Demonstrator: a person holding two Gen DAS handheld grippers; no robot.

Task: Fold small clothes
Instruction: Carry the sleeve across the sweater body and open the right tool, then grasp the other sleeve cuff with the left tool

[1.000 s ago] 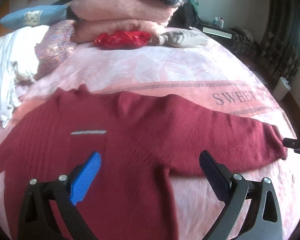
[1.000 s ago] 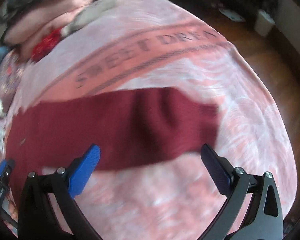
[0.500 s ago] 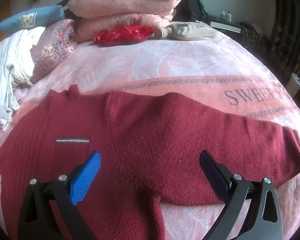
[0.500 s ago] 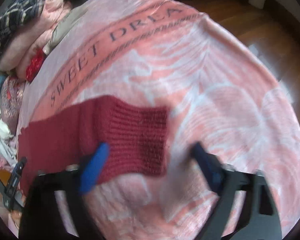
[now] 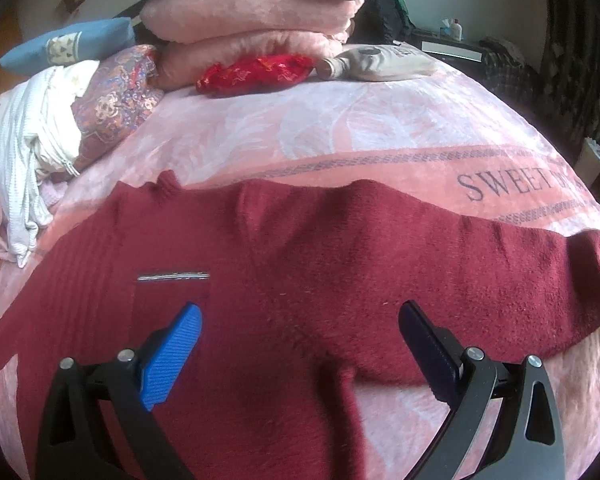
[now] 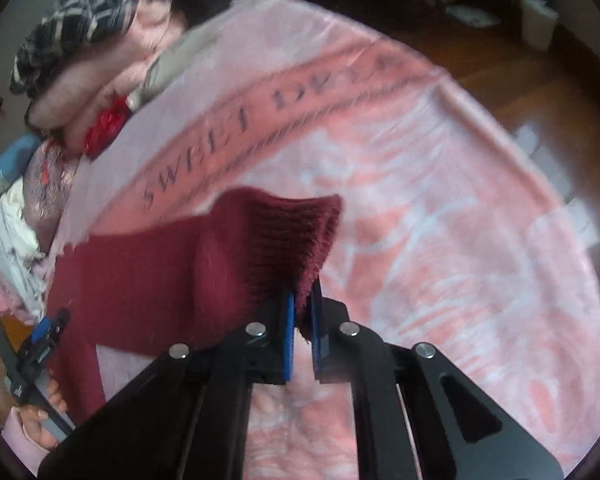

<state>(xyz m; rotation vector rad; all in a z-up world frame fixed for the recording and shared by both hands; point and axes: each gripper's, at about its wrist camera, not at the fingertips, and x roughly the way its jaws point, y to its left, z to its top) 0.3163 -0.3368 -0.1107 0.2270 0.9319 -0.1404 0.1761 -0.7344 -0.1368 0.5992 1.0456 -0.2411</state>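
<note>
A dark red sweater (image 5: 308,264) lies spread flat across a pink blanket (image 5: 300,132) on the bed, one sleeve stretched out toward the side printed with lettering. The left tool (image 5: 300,336) hovers over the body of the garment with its jaws wide apart — nothing between them, the blue pad (image 5: 172,356) and the dark pad (image 5: 428,344) both clear of the knit. The right tool (image 6: 302,320) is clenched on the ribbed cuff (image 6: 296,232) of that sleeve; the cuff is pinched between the pads and lifted off the blanket, bunched above the grip. At the head of the bed — folded pink blankets (image 5: 248,20), a red pouch (image 5: 256,72) and a heap of white clothing (image 5: 32,132).
</note>
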